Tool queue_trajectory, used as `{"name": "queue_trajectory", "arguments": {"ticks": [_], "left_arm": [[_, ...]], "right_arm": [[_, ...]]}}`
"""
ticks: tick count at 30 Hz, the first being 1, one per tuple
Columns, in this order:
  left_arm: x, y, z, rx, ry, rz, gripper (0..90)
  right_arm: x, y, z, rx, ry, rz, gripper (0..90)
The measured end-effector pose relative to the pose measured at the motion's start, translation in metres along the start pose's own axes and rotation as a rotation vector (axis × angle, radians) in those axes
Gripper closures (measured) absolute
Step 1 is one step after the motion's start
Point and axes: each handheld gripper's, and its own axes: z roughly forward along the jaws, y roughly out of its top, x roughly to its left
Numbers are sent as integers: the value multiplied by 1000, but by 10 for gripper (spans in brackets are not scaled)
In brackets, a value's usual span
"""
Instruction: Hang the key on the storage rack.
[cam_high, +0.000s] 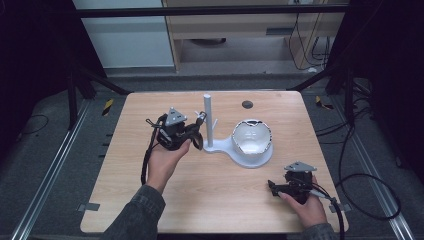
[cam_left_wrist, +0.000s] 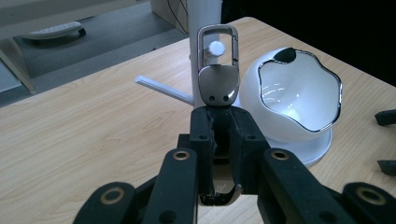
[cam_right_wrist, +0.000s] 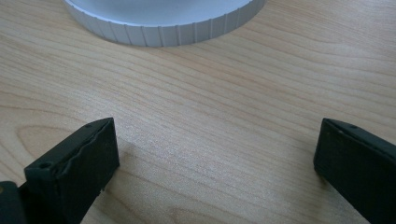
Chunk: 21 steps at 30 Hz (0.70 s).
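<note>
Pale wooden surface (cam_high: 210, 190), left claw (cam_left_wrist: 218, 116) clamped on metal keyring clip (cam_left_wrist: 217, 70), loop around a peg (cam_left_wrist: 216, 47) of the white stand (cam_high: 208, 120); hanging step judged nearly done, release called for next; right claw (cam_right_wrist: 215, 154) wide, near right.

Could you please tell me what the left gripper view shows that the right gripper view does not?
The left gripper view shows the left gripper clamped on a metal key clip, whose loop frames a peg tip on the white stand's post, with the white bowl beside it. The right gripper view shows the right gripper with jaws wide apart, nothing between them, low over the wood. Both show the wooden table and the stand's white base.
</note>
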Motion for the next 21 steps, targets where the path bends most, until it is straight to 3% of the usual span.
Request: {"name": "queue_trajectory", "arguments": {"ticks": [6, 21], "left_arm": [[4, -2, 6, 4, 1, -13, 802], [0, -5, 17, 6, -8, -21, 802]], "right_arm": [[0, 0, 0, 0, 0, 0, 4], [0, 0, 0, 0, 0, 0, 5]]}}
